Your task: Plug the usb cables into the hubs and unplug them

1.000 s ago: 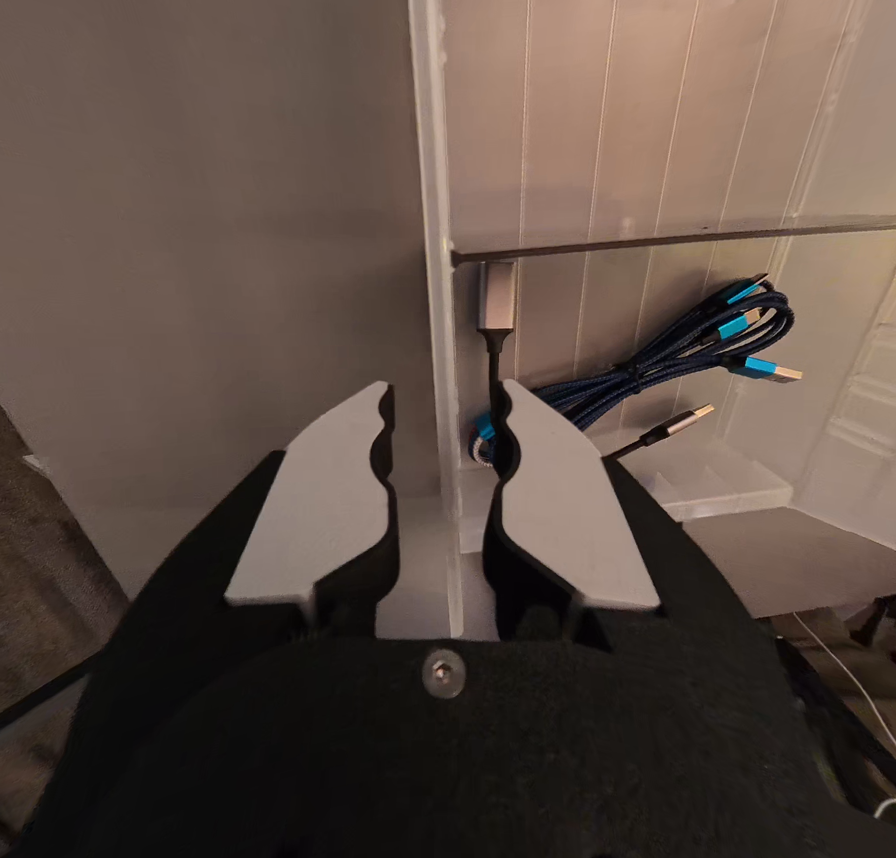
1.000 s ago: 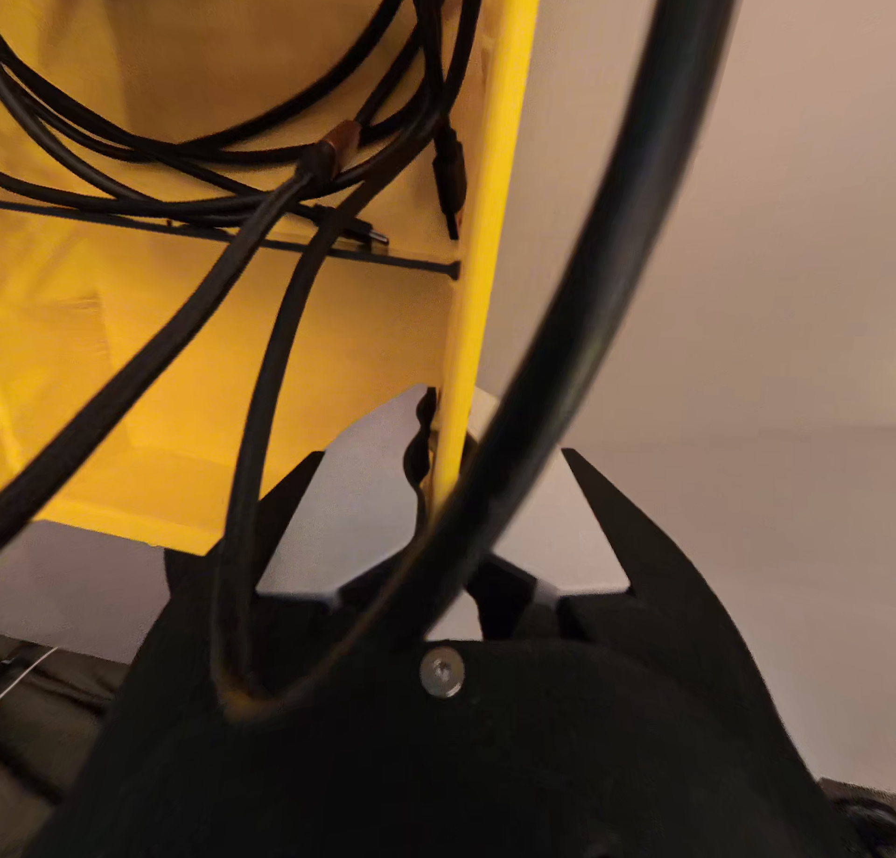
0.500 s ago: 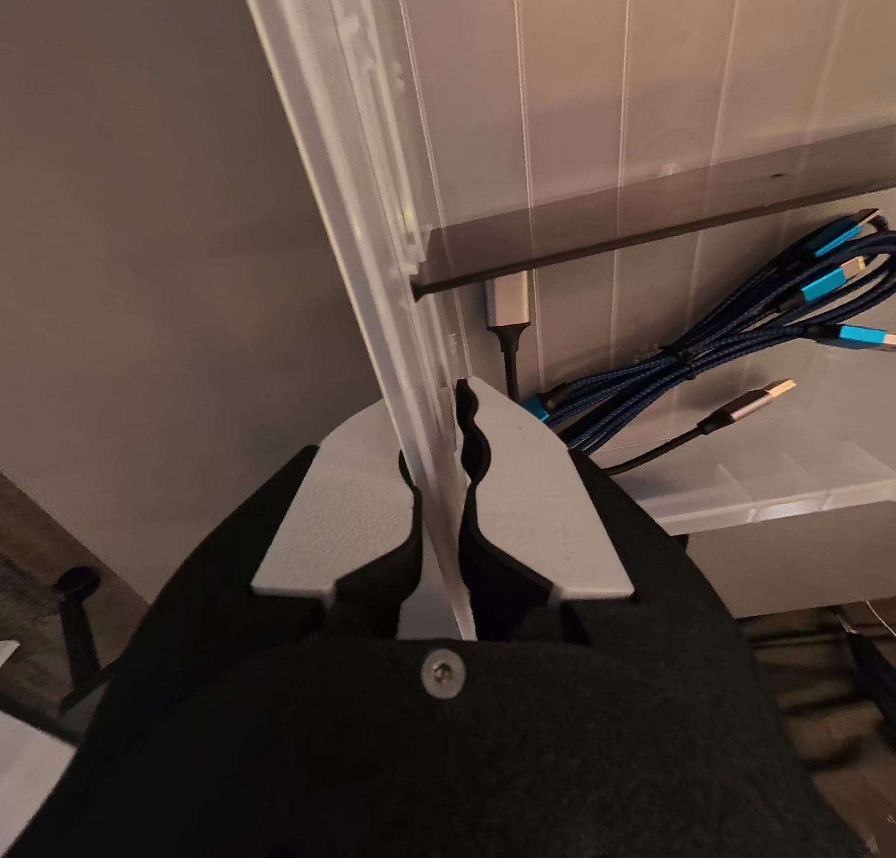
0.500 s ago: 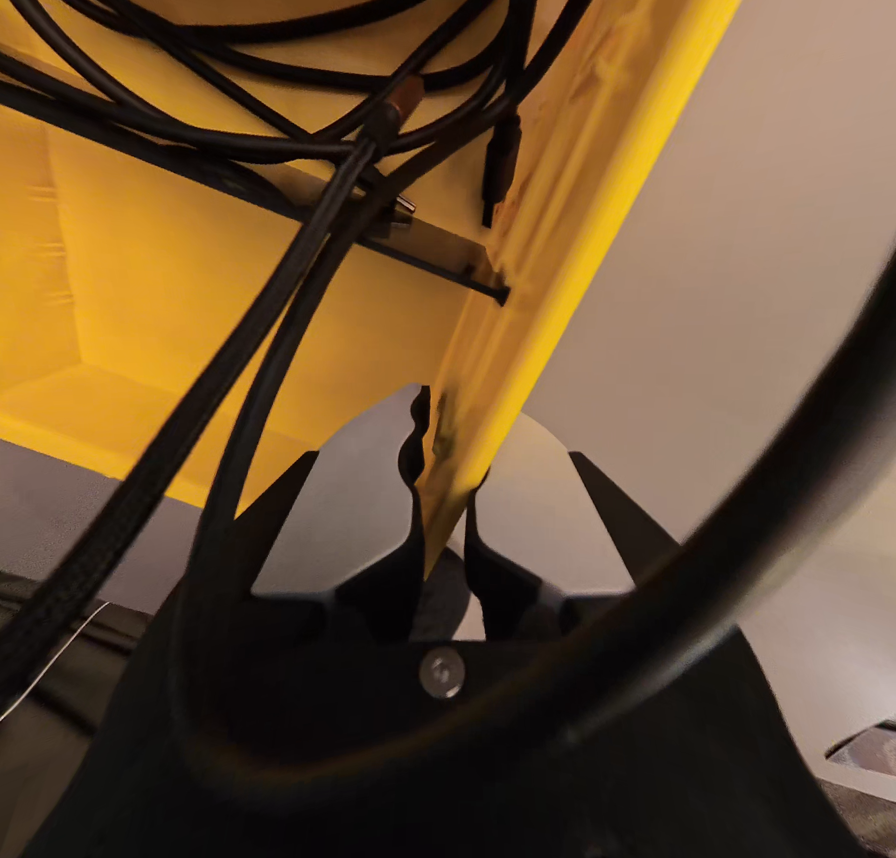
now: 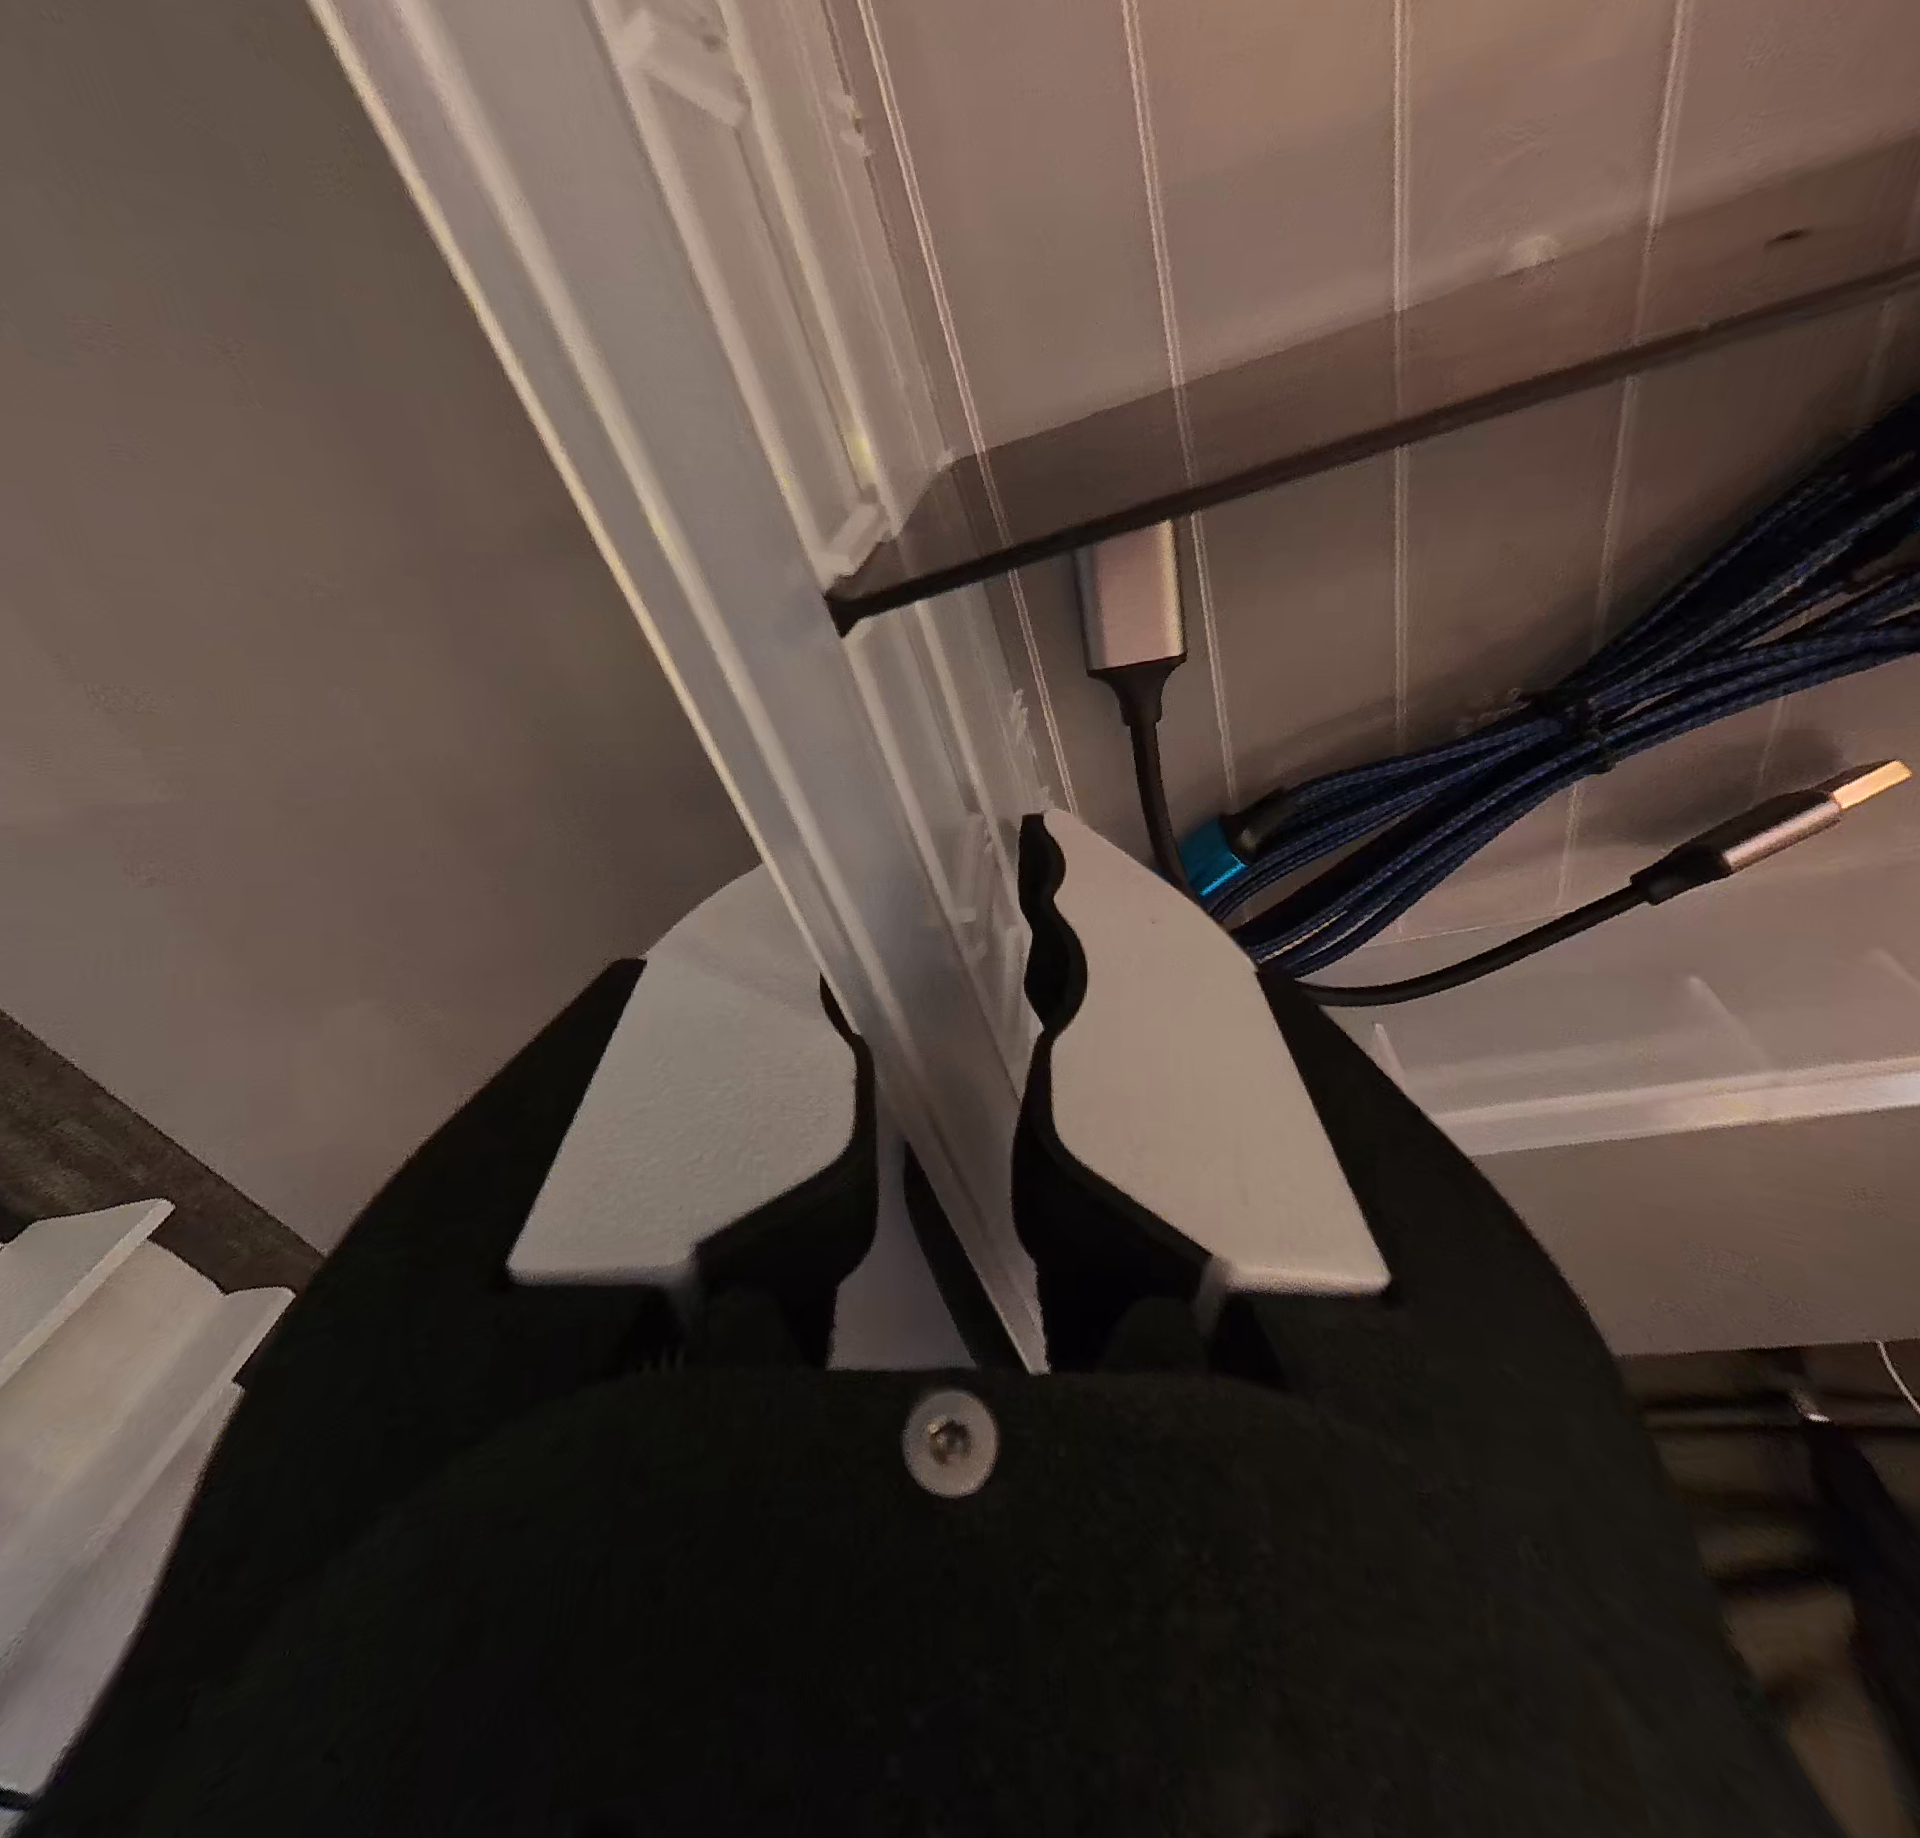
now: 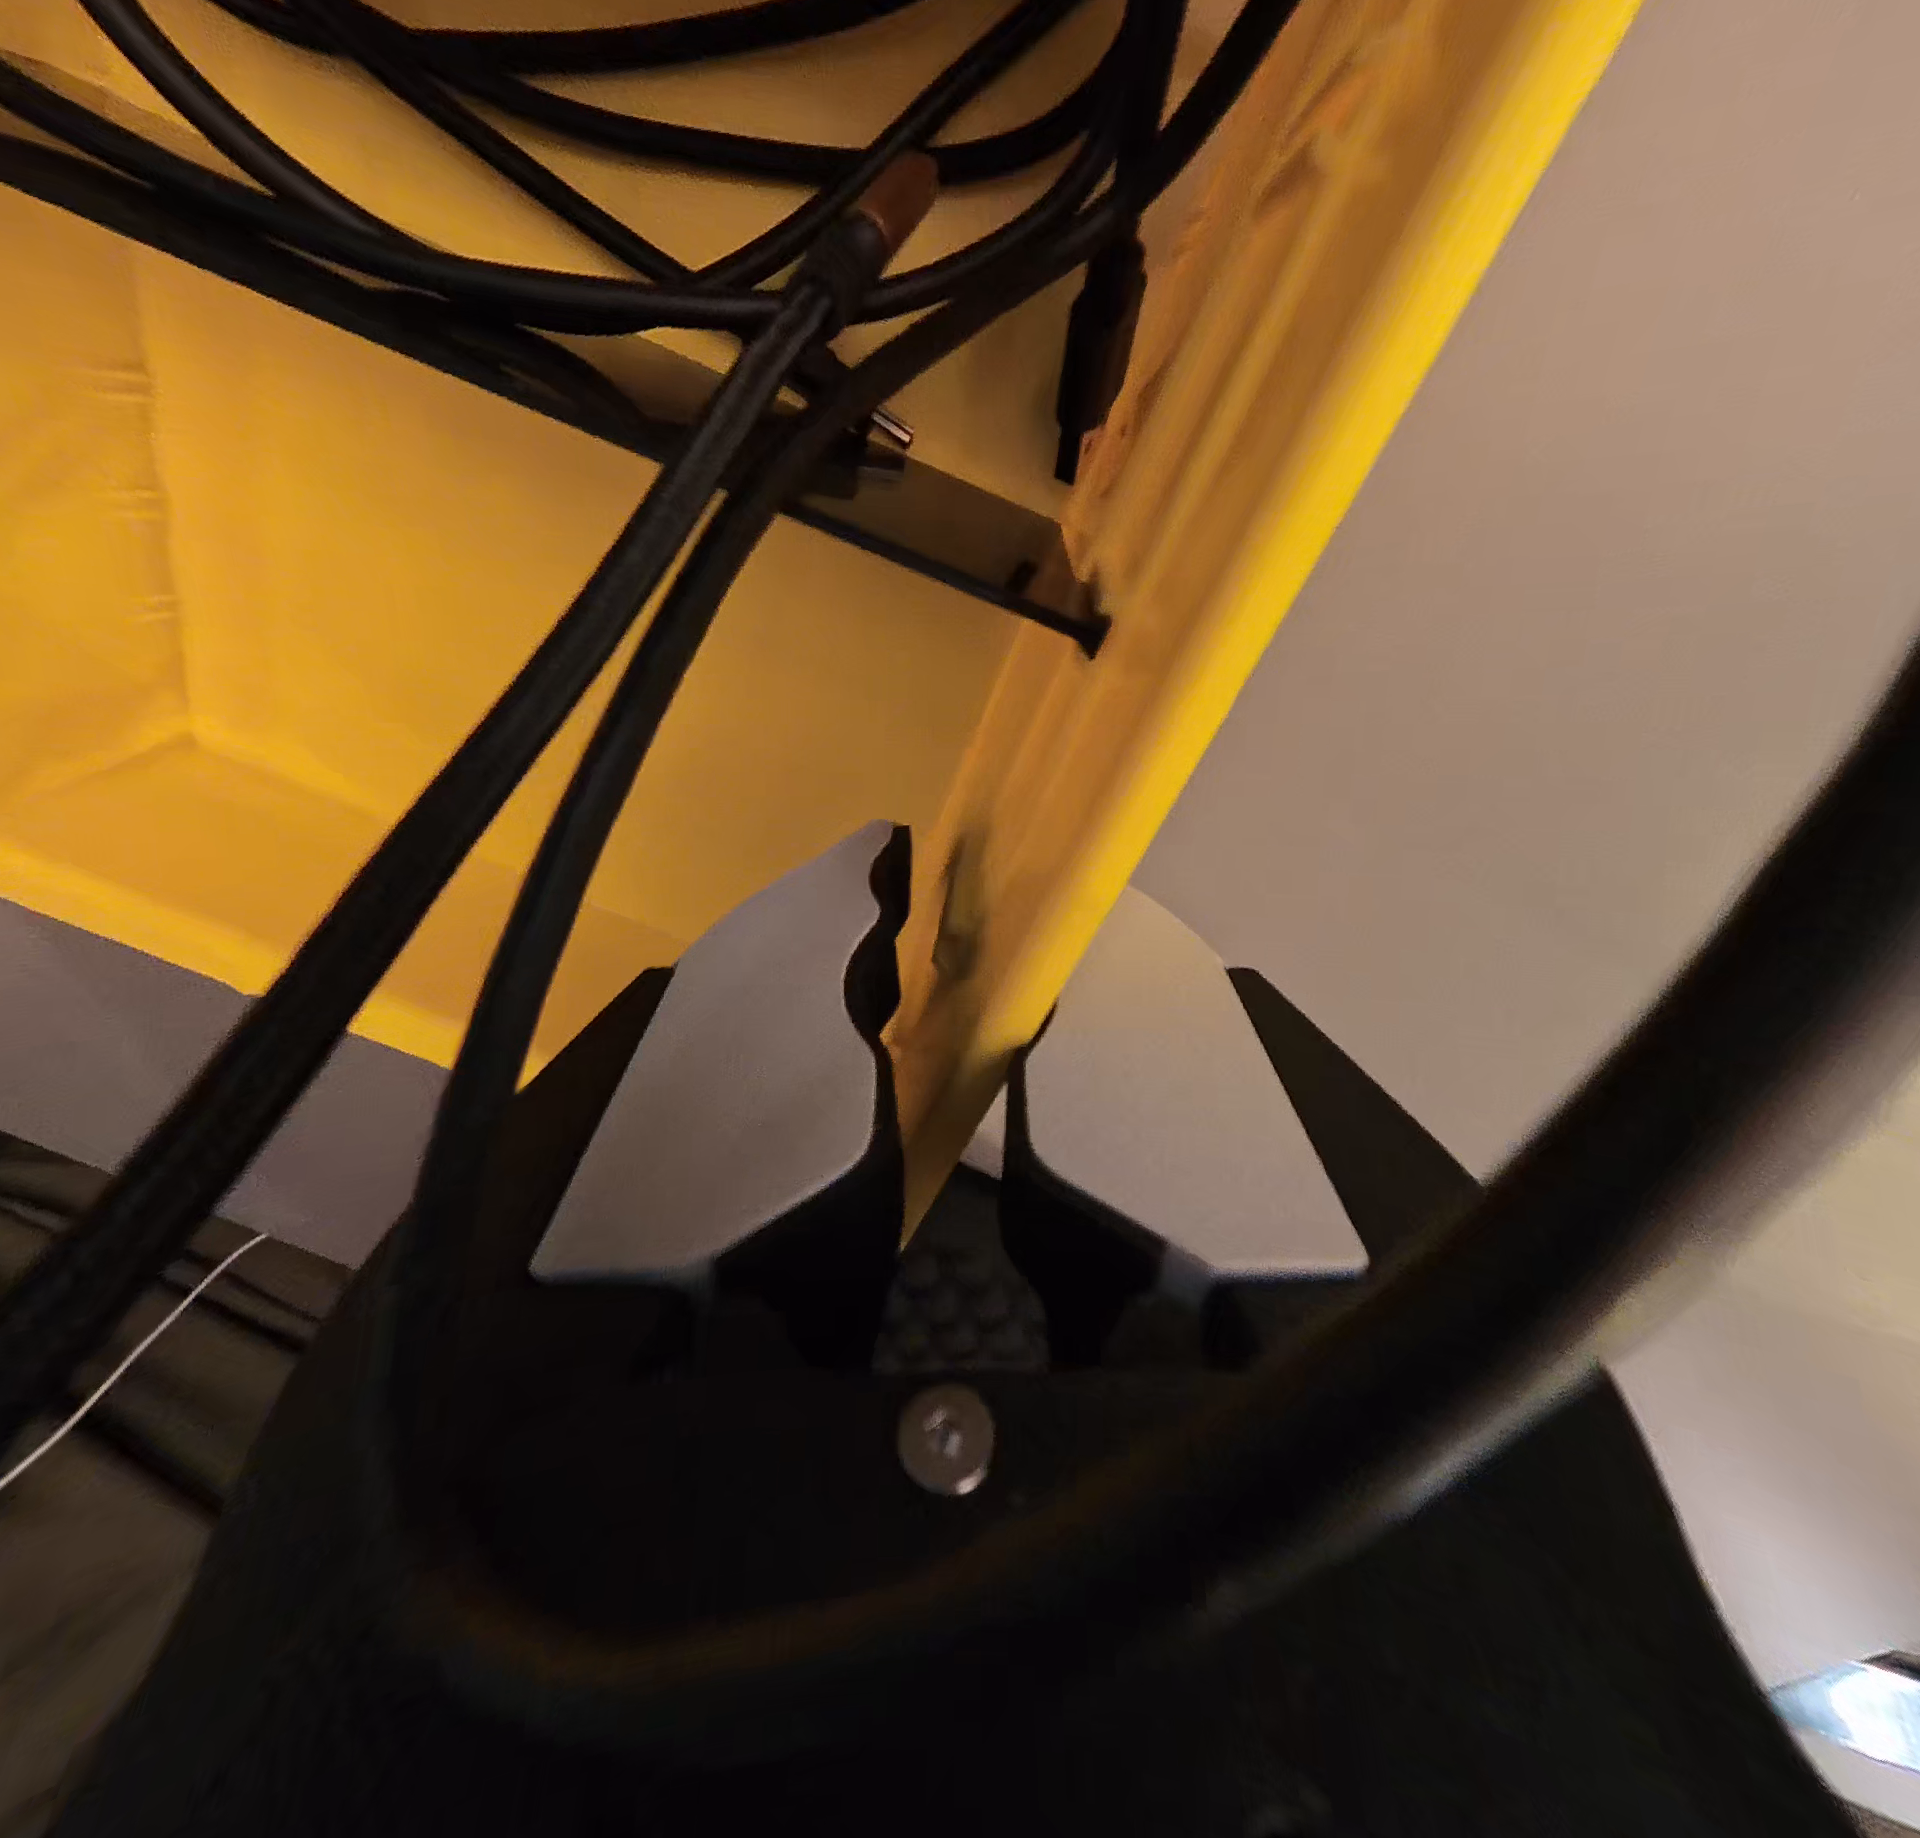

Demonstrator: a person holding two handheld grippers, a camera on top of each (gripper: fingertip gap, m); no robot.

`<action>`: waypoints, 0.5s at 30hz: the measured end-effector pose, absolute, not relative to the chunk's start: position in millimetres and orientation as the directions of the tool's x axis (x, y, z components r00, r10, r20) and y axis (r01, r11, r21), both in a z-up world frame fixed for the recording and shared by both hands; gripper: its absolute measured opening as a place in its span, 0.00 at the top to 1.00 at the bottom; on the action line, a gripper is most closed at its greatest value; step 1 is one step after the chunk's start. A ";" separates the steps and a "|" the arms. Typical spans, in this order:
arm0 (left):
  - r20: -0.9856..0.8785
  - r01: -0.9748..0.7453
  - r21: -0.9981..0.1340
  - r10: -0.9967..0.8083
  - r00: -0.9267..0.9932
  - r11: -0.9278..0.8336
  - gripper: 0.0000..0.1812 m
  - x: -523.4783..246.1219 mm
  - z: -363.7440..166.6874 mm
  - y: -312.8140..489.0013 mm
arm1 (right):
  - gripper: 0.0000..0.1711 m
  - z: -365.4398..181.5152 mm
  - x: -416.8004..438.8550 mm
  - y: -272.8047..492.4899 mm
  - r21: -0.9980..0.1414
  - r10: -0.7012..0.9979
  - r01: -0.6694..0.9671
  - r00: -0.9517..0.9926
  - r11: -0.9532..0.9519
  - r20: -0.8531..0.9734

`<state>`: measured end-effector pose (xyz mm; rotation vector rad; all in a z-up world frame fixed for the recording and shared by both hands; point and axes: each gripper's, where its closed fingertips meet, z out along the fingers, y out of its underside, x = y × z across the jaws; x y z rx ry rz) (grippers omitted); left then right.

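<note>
Bins first: my left claw [image 5: 940,967] is pinching the clear bin [image 5: 831,780] wall, my right claw [image 6: 987,947] the yellow bin [image 6: 1195,562] wall; no cable plugged yet, so setting down comes next.

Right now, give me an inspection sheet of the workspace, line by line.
Surface: pale surface behind the bins.
Job's things: clear bin; yellow bin; grey hub hanging under a dark divider.
Clutter: nothing seen.
Grippers: left gripper shut on the clear bin's side wall; right gripper shut on the yellow bin's side wall.
Cables: blue braided bundle and loose grey USB plug in the clear bin; black cables in the yellow bin, one thick loop across the right camera.
Surroundings: dim, blurred.
</note>
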<state>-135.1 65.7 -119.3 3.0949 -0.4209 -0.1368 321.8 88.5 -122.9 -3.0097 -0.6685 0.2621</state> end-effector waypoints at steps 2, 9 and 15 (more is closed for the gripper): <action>-0.102 -0.285 0.040 -0.288 0.952 -0.958 0.85 -134.2 -117.9 62.8 | 0.90 -121.8 321.4 88.7 -0.086 0.422 0.413 0.890 -0.907 -0.175; -0.201 -0.396 -0.167 -0.362 0.910 -0.903 0.84 -127.7 -66.2 72.6 | 0.82 -60.2 345.5 99.6 -0.336 0.358 0.292 0.921 -0.896 -0.155; -0.183 -0.415 -0.589 -0.386 0.904 -0.693 0.84 -110.7 25.1 80.4 | 0.86 33.4 276.4 76.6 -0.669 0.513 0.274 0.837 -0.691 -0.188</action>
